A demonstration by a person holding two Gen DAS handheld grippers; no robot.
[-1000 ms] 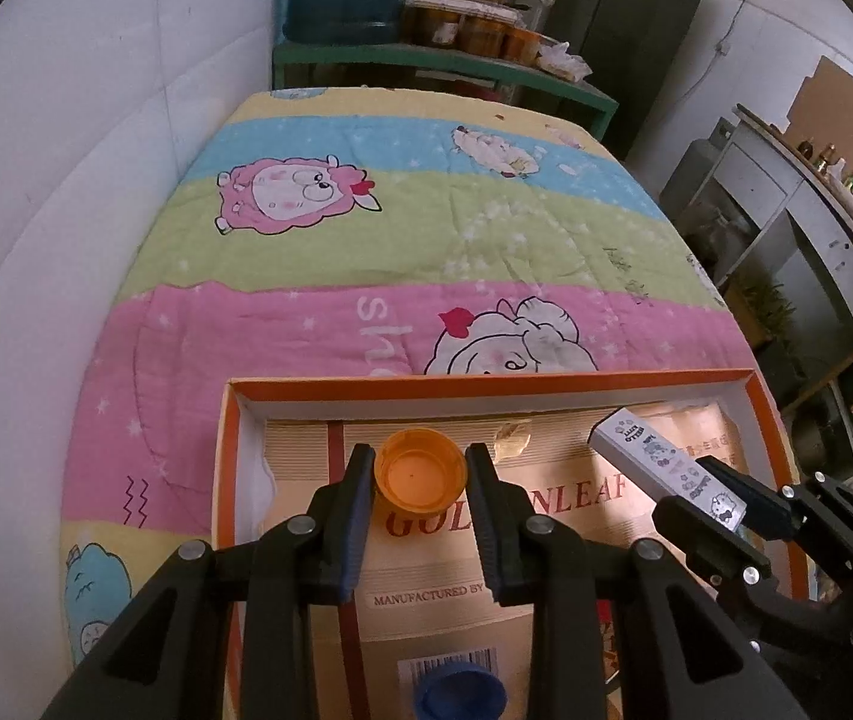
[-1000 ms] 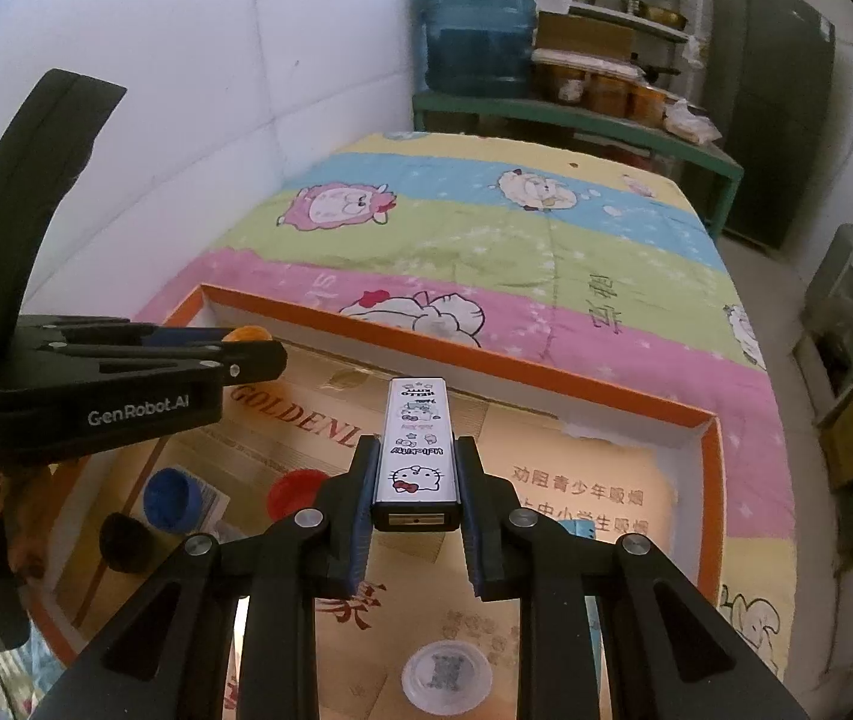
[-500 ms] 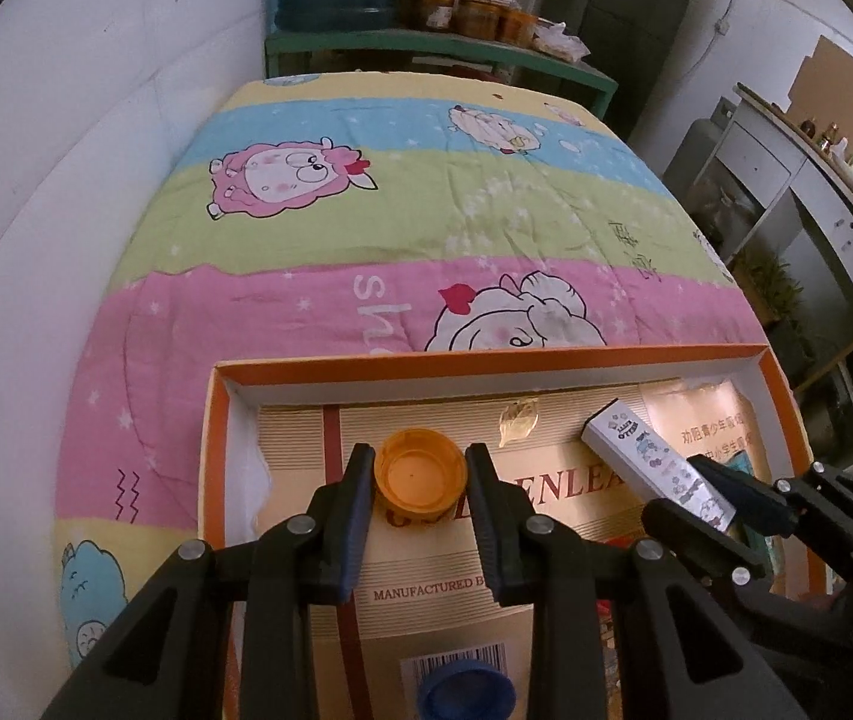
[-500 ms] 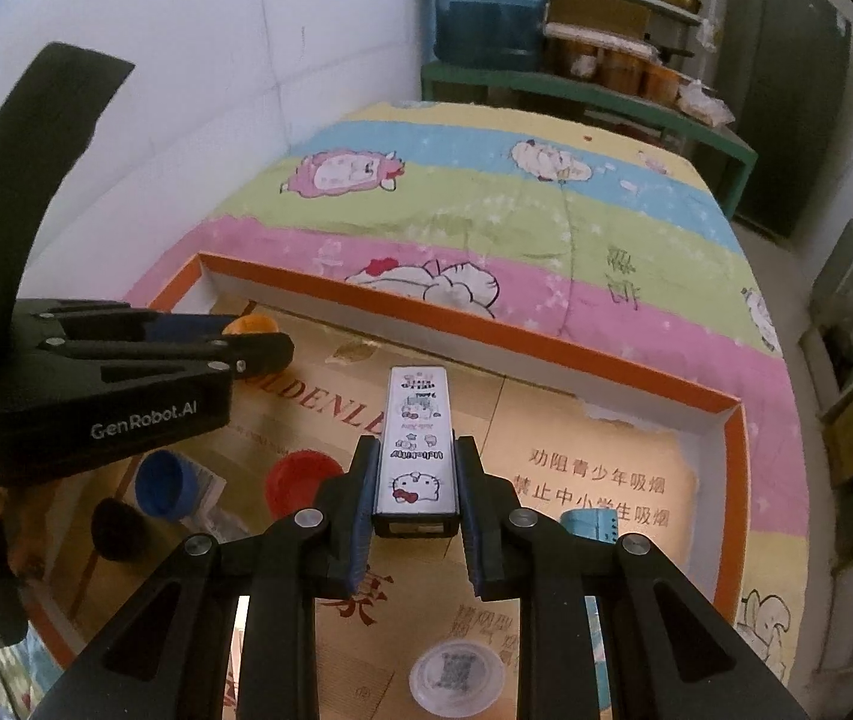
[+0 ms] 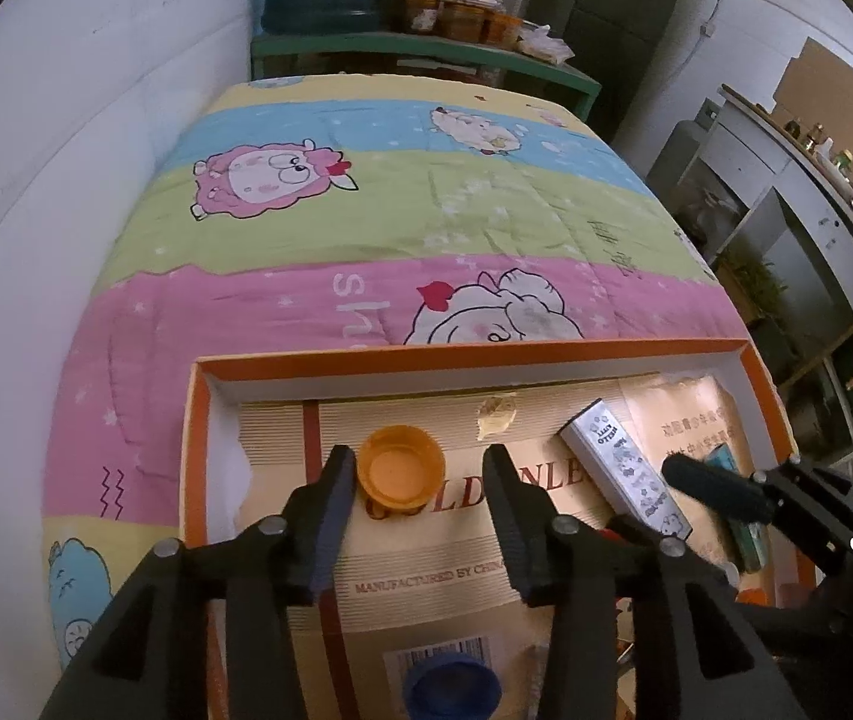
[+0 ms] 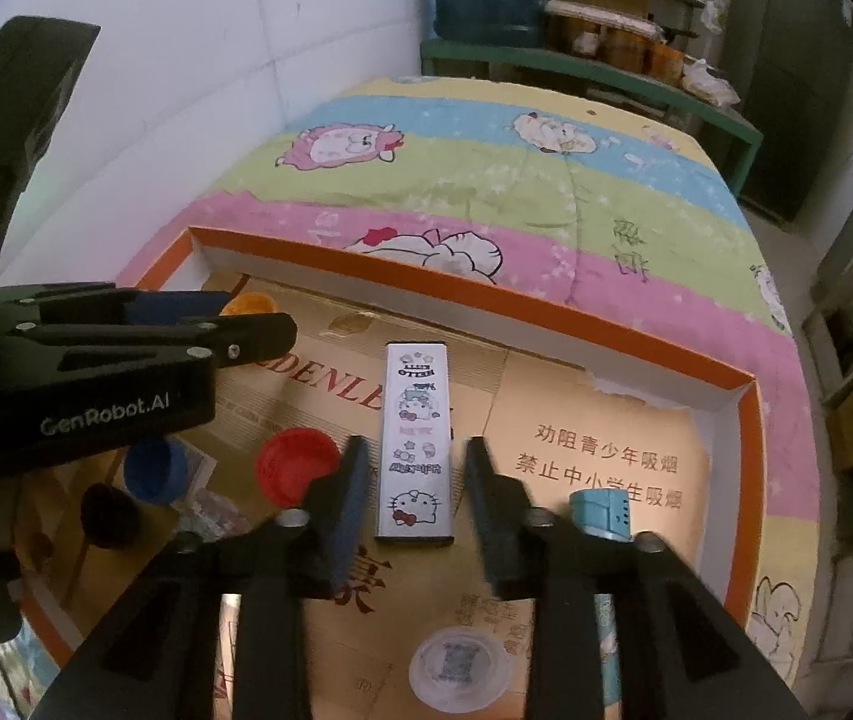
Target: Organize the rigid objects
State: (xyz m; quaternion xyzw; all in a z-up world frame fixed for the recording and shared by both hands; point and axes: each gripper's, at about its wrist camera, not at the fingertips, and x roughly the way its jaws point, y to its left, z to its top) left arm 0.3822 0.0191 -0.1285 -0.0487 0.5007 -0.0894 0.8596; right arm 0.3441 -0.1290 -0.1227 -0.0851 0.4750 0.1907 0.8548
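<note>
The left gripper (image 6: 258,324), at the left of the right wrist view, carries "GenRobot.AI" in white. The cardboard (image 5: 426,564) lining the tray reads "MANUFACTURED BY CHINA" at lower centre and partly hidden gold letters, "GOLD…NLE". The white box (image 6: 415,441) shows "HELLO KITTY" upside down. The quilt (image 5: 366,228) shows "sh".

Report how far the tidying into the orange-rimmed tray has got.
Done: orange cap and Hello Kitty box lie in the tray with the red cap and blue cap. In hand: nothing; left gripper and right gripper jaws are opening, pads off. Left: withdrawing; other items unseen.
</note>
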